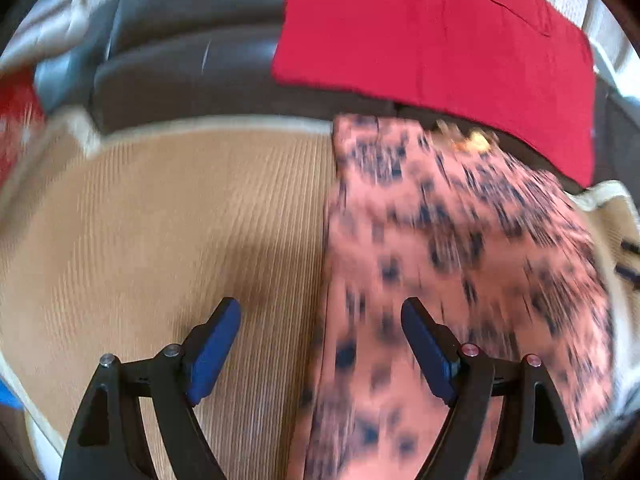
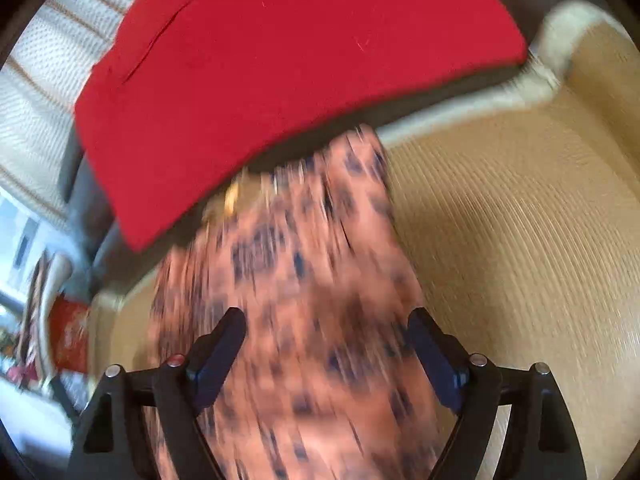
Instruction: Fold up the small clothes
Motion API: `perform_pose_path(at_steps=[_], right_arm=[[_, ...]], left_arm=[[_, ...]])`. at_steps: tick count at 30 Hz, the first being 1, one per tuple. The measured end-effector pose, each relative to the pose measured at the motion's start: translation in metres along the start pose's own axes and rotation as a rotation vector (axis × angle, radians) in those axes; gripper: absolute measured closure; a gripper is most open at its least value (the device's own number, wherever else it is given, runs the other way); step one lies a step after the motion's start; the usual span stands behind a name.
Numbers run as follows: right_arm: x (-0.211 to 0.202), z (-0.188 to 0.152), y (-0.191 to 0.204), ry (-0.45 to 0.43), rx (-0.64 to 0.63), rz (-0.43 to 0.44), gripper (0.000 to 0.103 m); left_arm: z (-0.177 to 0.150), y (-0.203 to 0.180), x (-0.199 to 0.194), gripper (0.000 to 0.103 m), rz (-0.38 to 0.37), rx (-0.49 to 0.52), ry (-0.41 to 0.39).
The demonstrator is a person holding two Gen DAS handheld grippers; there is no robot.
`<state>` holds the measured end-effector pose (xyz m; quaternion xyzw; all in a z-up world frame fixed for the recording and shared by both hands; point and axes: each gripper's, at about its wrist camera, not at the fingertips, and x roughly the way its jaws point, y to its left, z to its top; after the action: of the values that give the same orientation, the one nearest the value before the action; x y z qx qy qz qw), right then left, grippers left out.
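Observation:
A pink garment with dark blotches (image 1: 452,256) lies as a long strip on a tan ribbed mat (image 1: 168,232); both views are motion-blurred. My left gripper (image 1: 322,314) is open and empty, straddling the garment's left edge just above it. In the right wrist view the same garment (image 2: 304,288) runs between the open fingers of my right gripper (image 2: 326,322), which hovers over its middle and holds nothing. A red cloth (image 1: 432,36) lies flat beyond the garment's far end and also shows in the right wrist view (image 2: 288,60).
A dark grey sofa (image 1: 192,52) stands behind the mat, with the red cloth on its seat. The mat has a pale raised border (image 2: 472,108). A cream patterned cushion or curtain (image 2: 44,80) is at the far left of the right view.

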<state>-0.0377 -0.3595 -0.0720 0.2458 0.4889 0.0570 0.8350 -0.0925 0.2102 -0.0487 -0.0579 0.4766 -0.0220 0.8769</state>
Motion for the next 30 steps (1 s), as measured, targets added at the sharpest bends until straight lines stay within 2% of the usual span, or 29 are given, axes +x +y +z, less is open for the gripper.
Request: perform_pose_path(at_steps=[4,7,10,11,13,15,17,21,22,23,24,25,28,29,30], right_arm=[[-0.038,-0.090,-0.044,0.104,0.028,0.022,0.017],[-0.051,-0.140,-0.069,0.131,0.085,0.085,0.019],[-0.052,-0.166,-0.069,0.137,0.105,0.170,0.027],[-0.050,-0.171,-0.068,0.140,0.089,0.173,0.028],[-0.040,-0.178,-0.068,0.151,0.061,0.108,0.030],[-0.041,-0.181,-0.073,0.129,0.091,0.130,0.031],[-0.045,-0.184,-0.070,0.112,0.076,0.186,0.038],[-0.035,-0.193,-0.076,0.135,0.079,0.212,0.043],[-0.035,-0.190,-0.077,0.142,0.081,0.225,0.043],[-0.034,-0.191,-0.078,0.151,0.078,0.234,0.043],[-0.033,-0.191,-0.079,0.158,0.070,0.238,0.043],[-0.034,-0.187,-0.081,0.166,0.050,0.236,0.043],[-0.030,-0.186,-0.071,0.191,0.003,0.209,0.042],[-0.029,-0.183,-0.072,0.198,0.004,0.202,0.046],[-0.028,-0.181,-0.071,0.210,0.013,0.188,0.068]], left_arm=[[-0.069,0.013,-0.017,0.020,-0.080,-0.064,0.101],[-0.100,0.011,-0.021,0.020,-0.104,-0.094,0.120],[-0.111,0.007,-0.022,0.020,-0.104,-0.111,0.101],[-0.113,0.005,-0.023,0.020,-0.096,-0.107,0.095],[-0.113,0.003,-0.024,0.020,-0.090,-0.116,0.091],[-0.112,0.002,-0.028,0.020,-0.099,-0.127,0.071],[-0.113,0.005,-0.025,0.020,-0.101,-0.139,0.071],[-0.111,0.006,-0.018,0.021,-0.079,-0.140,0.086],[-0.111,0.005,-0.019,0.035,-0.067,-0.137,0.086],[-0.110,0.004,-0.018,0.067,-0.051,-0.121,0.097],[-0.110,0.004,-0.015,0.082,-0.036,-0.109,0.123],[-0.110,0.007,-0.013,0.092,-0.050,-0.116,0.140],[-0.109,0.013,-0.016,0.095,-0.094,-0.144,0.149],[-0.108,0.012,-0.021,0.096,-0.100,-0.149,0.142],[-0.105,0.011,-0.028,0.096,-0.110,-0.149,0.124]])
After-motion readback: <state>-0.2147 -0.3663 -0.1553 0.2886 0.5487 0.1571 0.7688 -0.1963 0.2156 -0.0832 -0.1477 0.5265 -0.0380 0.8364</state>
